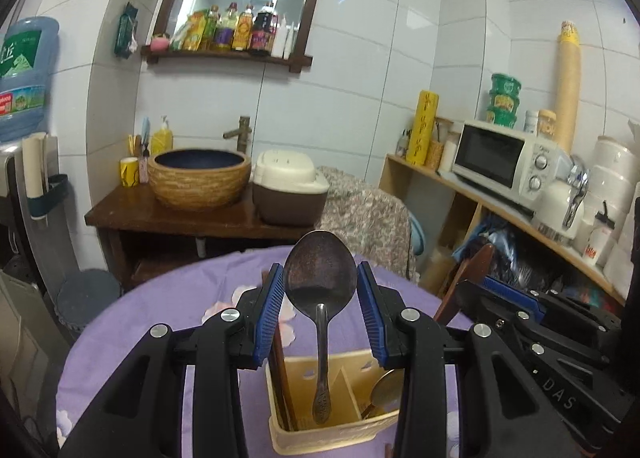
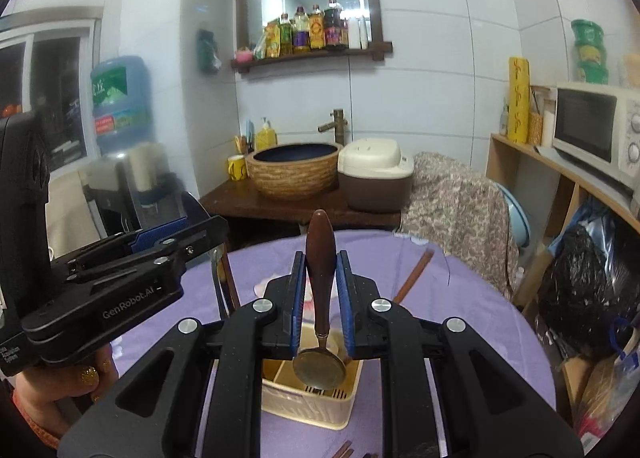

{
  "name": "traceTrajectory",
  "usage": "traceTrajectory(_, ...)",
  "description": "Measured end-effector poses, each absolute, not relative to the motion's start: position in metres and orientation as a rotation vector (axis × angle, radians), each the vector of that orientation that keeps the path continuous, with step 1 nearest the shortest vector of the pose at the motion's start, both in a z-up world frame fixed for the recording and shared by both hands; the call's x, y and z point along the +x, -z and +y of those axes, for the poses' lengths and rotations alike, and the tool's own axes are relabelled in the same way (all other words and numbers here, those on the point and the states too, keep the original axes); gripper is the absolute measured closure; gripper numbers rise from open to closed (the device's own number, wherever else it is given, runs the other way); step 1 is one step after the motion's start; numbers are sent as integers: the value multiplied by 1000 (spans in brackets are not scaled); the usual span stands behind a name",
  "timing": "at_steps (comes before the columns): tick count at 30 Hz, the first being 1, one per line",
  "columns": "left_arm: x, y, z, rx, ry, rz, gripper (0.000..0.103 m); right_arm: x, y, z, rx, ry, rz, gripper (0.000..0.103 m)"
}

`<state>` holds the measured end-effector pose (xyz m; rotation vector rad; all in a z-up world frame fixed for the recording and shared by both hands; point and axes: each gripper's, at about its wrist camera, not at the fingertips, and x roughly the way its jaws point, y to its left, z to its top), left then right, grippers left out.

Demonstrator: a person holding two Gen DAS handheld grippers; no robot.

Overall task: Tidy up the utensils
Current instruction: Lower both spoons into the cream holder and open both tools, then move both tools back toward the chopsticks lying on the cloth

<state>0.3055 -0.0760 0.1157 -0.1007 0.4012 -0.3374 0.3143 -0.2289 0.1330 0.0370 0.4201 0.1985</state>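
My left gripper (image 1: 320,278) is shut on the bowl of a dark metal spoon (image 1: 320,278), whose handle hangs down into a cream utensil holder (image 1: 320,434) on the purple tablecloth. Dark chopsticks (image 1: 282,382) stand in the holder's left compartment. My right gripper (image 2: 322,270) is shut on the brown wooden handle of a brass spoon (image 2: 320,258); its round bowl (image 2: 319,370) hangs over the same holder (image 2: 308,410). The brass bowl also shows in the left wrist view (image 1: 386,390) at the holder's right compartment. The two grippers are side by side.
The round table (image 2: 460,338) has a purple floral cloth. A loose brown chopstick (image 2: 414,276) lies on it beyond the holder. Behind stand a wooden stand with a basin (image 1: 200,181) and rice cooker (image 1: 290,193), a cloth-covered chair (image 2: 452,201), and a shelf with a microwave (image 1: 508,165).
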Motion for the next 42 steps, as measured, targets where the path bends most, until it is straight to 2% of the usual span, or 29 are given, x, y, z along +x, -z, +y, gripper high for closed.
traceTrajectory(8, 303, -76, -76, -71, 333, 458, 65, 310, -89, -221, 20, -204, 466, 87)
traceTrajectory(18, 299, -60, -75, -54, 347, 483, 62, 306, -73, -227, 24, -195, 463, 85)
traceTrajectory(20, 294, -62, -72, -62, 349, 473, 48, 302, -72, -228, 19, -190, 454, 81)
traceTrajectory(22, 286, -64, -68, -68, 342, 456, 43, 296, -73, -229, 24, -185, 438, 68)
traceTrajectory(25, 272, -67, -64, -63, 331, 431, 39, 282, -79, -227, 9, -177, 399, 62)
traceTrajectory(26, 267, -67, -62, -58, 327, 423, 36, 277, -82, -225, 1, -178, 390, 59)
traceTrajectory(27, 260, -67, -60, -51, 322, 414, 34, 272, -84, -225, -4, -178, 382, 52)
traceTrajectory(29, 249, -66, -56, -43, 310, 407, 27, 256, -86, -220, -34, -164, 360, 49)
traceTrajectory(30, 242, -64, -54, -43, 310, 408, 26, 250, -87, -219, -48, -157, 357, 48)
traceTrajectory(33, 225, -56, -49, -37, 305, 428, 22, 227, -85, -214, -78, -145, 353, 36)
traceTrajectory(37, 204, -39, -43, -12, 289, 465, 19, 202, -73, -212, -104, -134, 381, 28)
traceTrajectory(42, 181, -11, -34, 10, 252, 513, 16, 178, -40, -217, -114, -92, 469, 25)
